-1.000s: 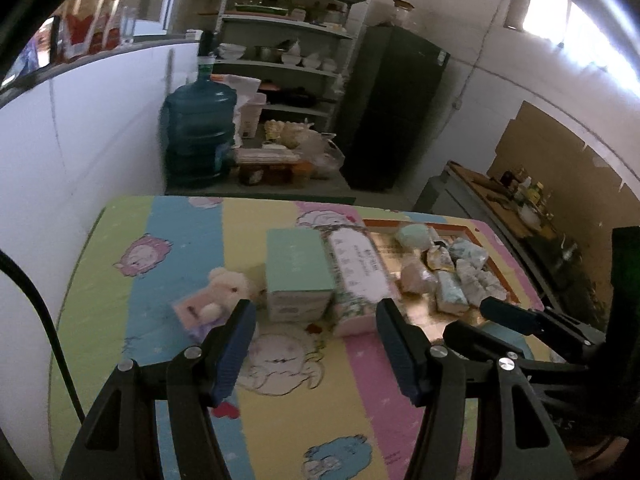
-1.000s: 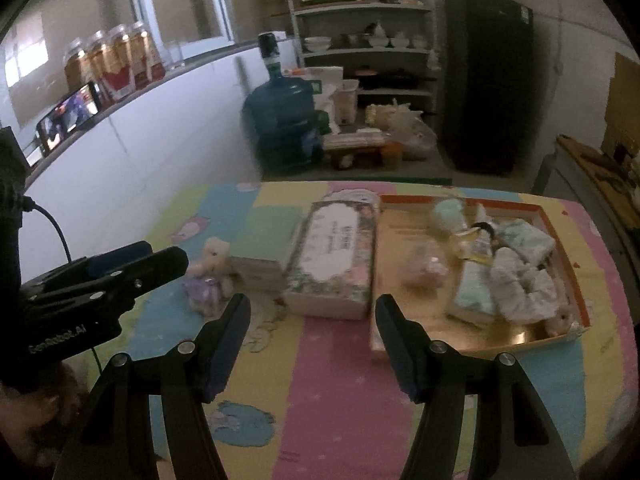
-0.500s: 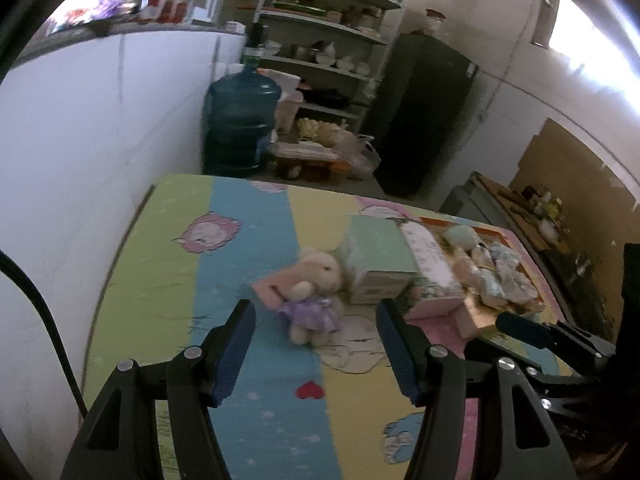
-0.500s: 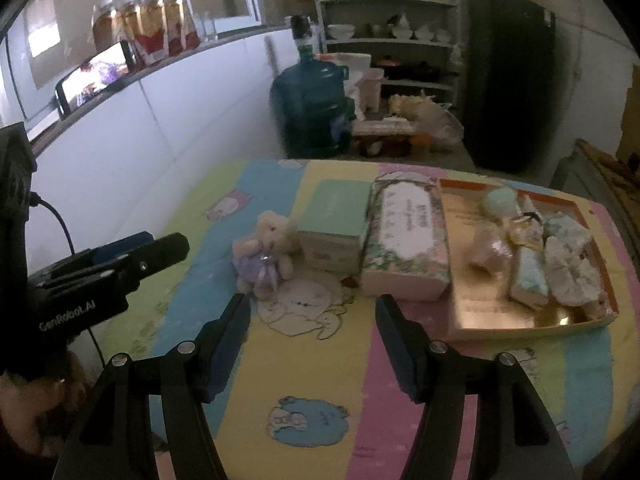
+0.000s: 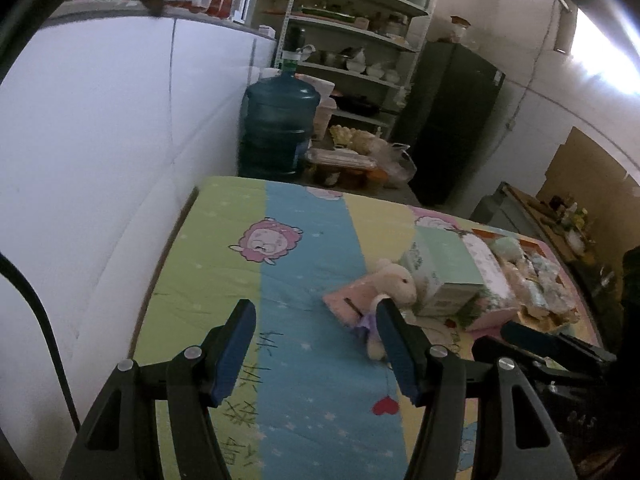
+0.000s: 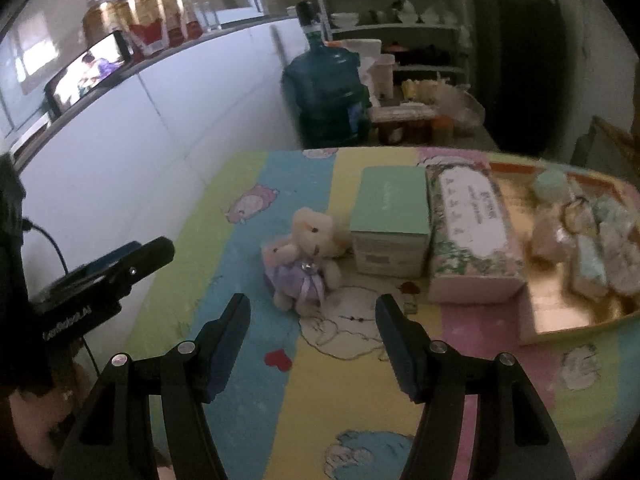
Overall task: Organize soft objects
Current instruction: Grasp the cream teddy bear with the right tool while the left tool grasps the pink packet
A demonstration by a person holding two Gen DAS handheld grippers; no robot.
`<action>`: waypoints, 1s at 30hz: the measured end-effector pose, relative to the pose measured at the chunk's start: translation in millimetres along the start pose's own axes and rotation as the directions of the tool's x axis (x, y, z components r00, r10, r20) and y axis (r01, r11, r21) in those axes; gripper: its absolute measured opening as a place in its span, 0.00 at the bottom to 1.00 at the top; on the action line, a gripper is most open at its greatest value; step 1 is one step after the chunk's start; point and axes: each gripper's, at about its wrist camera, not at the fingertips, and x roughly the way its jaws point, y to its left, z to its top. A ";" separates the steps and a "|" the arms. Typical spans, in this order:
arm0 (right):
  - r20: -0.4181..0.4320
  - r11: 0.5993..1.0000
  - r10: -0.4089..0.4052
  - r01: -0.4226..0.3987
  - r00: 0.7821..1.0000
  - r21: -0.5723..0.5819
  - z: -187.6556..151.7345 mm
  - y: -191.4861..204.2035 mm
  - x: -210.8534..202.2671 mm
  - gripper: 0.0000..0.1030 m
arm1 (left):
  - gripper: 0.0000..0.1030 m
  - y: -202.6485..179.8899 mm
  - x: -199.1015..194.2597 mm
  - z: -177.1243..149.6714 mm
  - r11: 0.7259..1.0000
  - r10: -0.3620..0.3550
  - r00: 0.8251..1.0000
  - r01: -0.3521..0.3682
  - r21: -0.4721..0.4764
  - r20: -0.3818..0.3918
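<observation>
A cream plush bear in a purple dress sits on the cartoon-print table cloth, left of a mint box; it also shows in the left wrist view, lying on a pink card. An orange-rimmed tray at the right holds several soft items. My right gripper is open and empty, just short of the bear. My left gripper is open and empty; its right finger partly covers the bear.
A floral tissue box lies between the mint box and the tray. A white wall runs along the table's left edge. A blue water jug and shelves stand behind the table.
Both grippers have swung left: the boxes and tray slid to the right in both views, and the bear now sits near the middle of the right wrist view. Both stay open.
</observation>
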 end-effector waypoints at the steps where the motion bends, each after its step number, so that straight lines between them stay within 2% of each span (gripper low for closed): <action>1: -0.005 1.000 0.000 0.000 1.000 0.007 0.5 0.0 5.5 0.65 | 0.61 3.4 2.3 -0.2 1.000 0.001 1.000 -0.001 -0.005 -0.001; 7: -0.038 0.999 0.000 0.002 0.999 0.036 0.2 -0.8 35.2 0.65 | 0.61 13.8 20.7 1.8 1.000 0.004 1.000 -0.004 -0.012 -0.020; 19: -0.080 0.981 0.046 -0.030 0.996 0.190 3.4 -15.3 89.1 0.65 | 0.61 15.5 48.2 11.2 1.000 -0.020 0.999 0.020 0.008 -0.043; 30: -0.083 0.987 0.014 -0.001 0.996 0.158 7.7 -4.4 113.7 0.65 | 0.61 24.9 58.8 13.3 0.999 -0.033 0.998 0.033 0.003 -0.063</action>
